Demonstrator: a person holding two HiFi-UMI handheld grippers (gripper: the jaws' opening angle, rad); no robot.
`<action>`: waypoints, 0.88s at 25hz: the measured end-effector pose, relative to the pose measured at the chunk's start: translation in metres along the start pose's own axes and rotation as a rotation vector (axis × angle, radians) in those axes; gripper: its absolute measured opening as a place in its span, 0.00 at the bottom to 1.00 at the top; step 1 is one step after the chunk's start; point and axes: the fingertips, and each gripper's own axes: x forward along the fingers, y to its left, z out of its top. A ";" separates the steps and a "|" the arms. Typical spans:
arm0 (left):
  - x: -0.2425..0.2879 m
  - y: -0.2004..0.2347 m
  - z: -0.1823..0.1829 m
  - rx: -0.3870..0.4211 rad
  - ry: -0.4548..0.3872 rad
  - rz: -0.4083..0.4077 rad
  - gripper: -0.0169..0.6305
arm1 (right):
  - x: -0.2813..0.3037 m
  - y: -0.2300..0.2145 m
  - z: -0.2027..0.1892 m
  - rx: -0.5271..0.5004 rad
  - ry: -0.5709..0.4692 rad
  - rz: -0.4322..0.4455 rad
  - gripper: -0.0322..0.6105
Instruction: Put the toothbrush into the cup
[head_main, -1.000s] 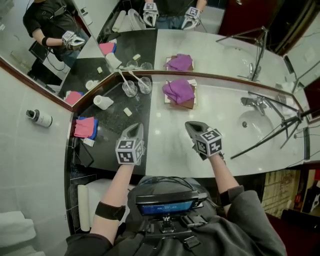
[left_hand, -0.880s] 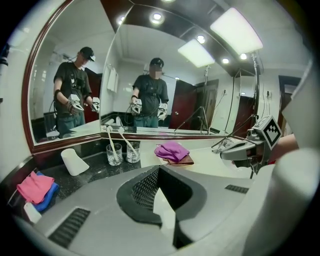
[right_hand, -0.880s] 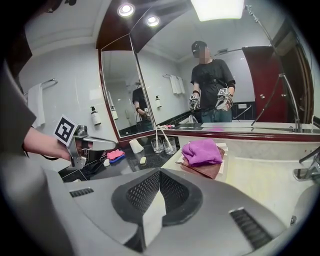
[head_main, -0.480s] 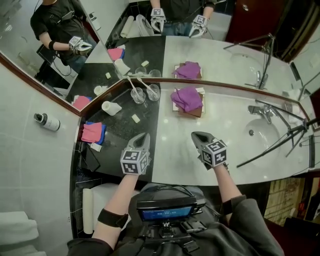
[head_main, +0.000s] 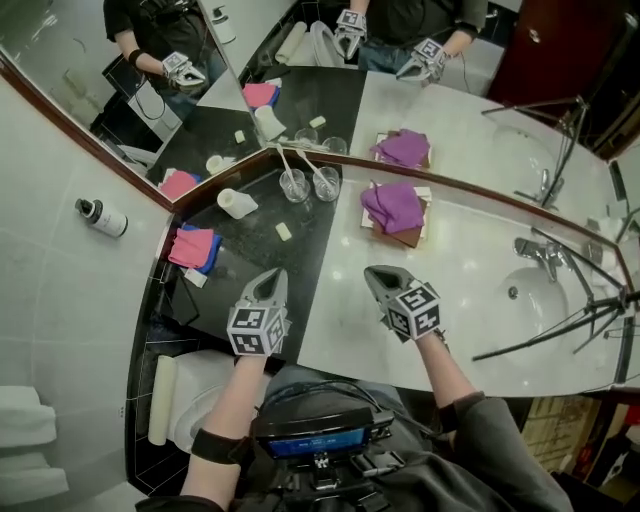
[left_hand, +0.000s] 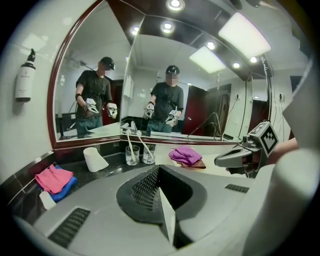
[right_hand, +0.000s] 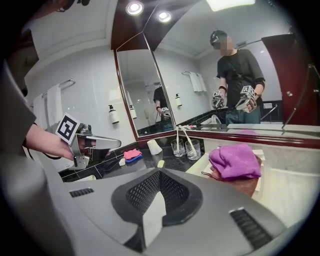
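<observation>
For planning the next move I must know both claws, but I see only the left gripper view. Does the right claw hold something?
Observer: No. The right gripper view shows the right claw shut, with nothing between its jaws.
Operator: What is behind that claw? It blocks my view.
Observer: The head view shows a sink with a faucet there.
Operator: Is anything hidden just below my camera?
Observer: Yes. A small pale bar lies on the black counter, between the glasses and the left claw.
</observation>
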 end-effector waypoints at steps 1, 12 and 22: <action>-0.002 0.005 0.000 -0.010 -0.006 0.013 0.03 | 0.008 0.001 0.005 -0.015 0.000 0.009 0.08; 0.001 0.070 0.001 -0.027 -0.006 0.062 0.03 | 0.130 0.011 0.074 -0.135 -0.006 -0.023 0.21; 0.028 0.124 0.015 -0.054 -0.029 0.065 0.03 | 0.243 -0.009 0.126 -0.153 -0.007 -0.105 0.33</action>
